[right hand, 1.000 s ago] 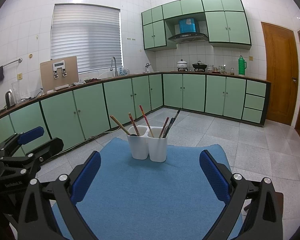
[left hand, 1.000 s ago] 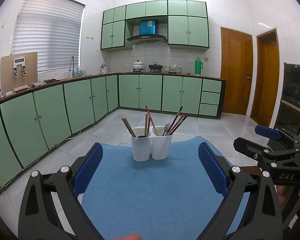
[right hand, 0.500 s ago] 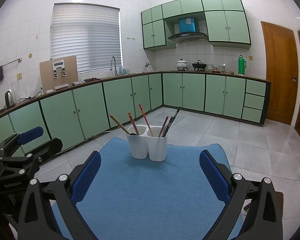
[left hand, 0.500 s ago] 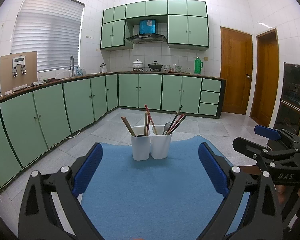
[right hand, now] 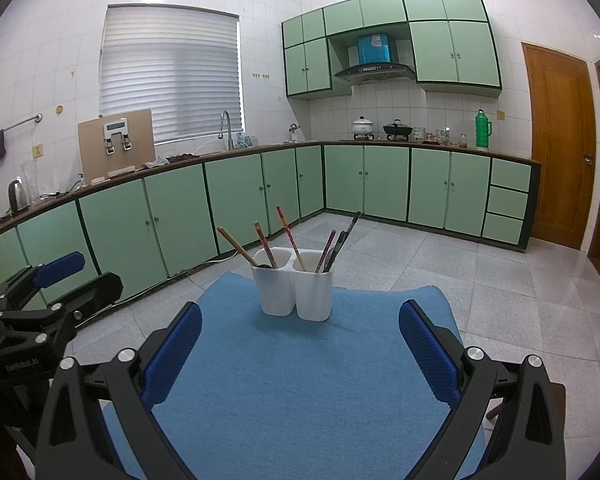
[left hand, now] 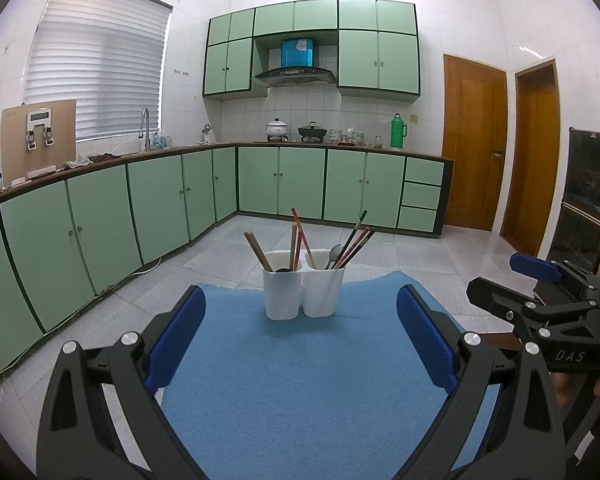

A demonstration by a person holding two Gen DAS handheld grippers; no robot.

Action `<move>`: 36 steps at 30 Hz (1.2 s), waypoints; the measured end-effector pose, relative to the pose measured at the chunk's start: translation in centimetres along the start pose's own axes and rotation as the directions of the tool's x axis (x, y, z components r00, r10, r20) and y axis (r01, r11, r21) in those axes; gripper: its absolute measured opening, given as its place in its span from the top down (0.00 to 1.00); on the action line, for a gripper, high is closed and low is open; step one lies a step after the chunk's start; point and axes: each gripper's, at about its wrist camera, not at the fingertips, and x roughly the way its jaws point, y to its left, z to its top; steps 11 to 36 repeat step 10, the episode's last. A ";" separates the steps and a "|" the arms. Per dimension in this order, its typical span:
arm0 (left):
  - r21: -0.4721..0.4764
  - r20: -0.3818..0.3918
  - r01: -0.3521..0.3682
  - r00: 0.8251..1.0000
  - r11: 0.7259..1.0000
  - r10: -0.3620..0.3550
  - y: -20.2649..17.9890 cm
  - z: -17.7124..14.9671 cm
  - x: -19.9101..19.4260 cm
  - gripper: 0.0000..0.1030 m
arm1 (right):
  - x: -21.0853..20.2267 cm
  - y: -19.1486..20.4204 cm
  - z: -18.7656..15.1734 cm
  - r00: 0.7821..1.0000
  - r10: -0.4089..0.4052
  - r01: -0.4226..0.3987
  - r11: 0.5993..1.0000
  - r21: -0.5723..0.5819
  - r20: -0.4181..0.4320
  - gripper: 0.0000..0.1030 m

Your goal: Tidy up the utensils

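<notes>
A white two-compartment utensil holder [left hand: 303, 294] [right hand: 294, 287] stands at the far end of a blue mat [left hand: 300, 380] [right hand: 300, 384]. Its left compartment holds wooden and red chopsticks [left hand: 296, 240]. Its right compartment holds a metal spoon [left hand: 334, 254] and dark and red chopsticks [left hand: 356, 242]. My left gripper [left hand: 300, 334] is open and empty, well short of the holder. My right gripper [right hand: 300, 342] is open and empty, also short of the holder. Each gripper shows at the edge of the other's view, the right one [left hand: 540, 276] and the left one [right hand: 56, 276].
The mat lies on a small table over a grey tiled floor. Green kitchen cabinets [left hand: 140, 208] run along the left and back walls. Two wooden doors [left hand: 500, 152] stand at the right.
Both grippers have drawn back and risen slightly; the holder sits a little higher and smaller in view. Nothing was taken hold of or let go.
</notes>
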 end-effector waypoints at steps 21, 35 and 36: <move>-0.001 -0.007 -0.003 1.000 1.000 0.003 0.0 0.0 0.2 0.09 | 0.1 -0.1 -0.1 1.000 -0.001 0.001 1.000 0.000 -0.002 0.06; -0.001 -0.007 -0.003 1.000 1.000 0.003 0.0 0.0 0.2 0.09 | 0.1 -0.1 -0.1 1.000 -0.001 0.001 1.000 0.000 -0.002 0.06; -0.001 -0.007 -0.003 1.000 1.000 0.003 0.0 0.0 0.2 0.09 | 0.1 -0.1 -0.1 1.000 -0.001 0.001 1.000 0.000 -0.002 0.06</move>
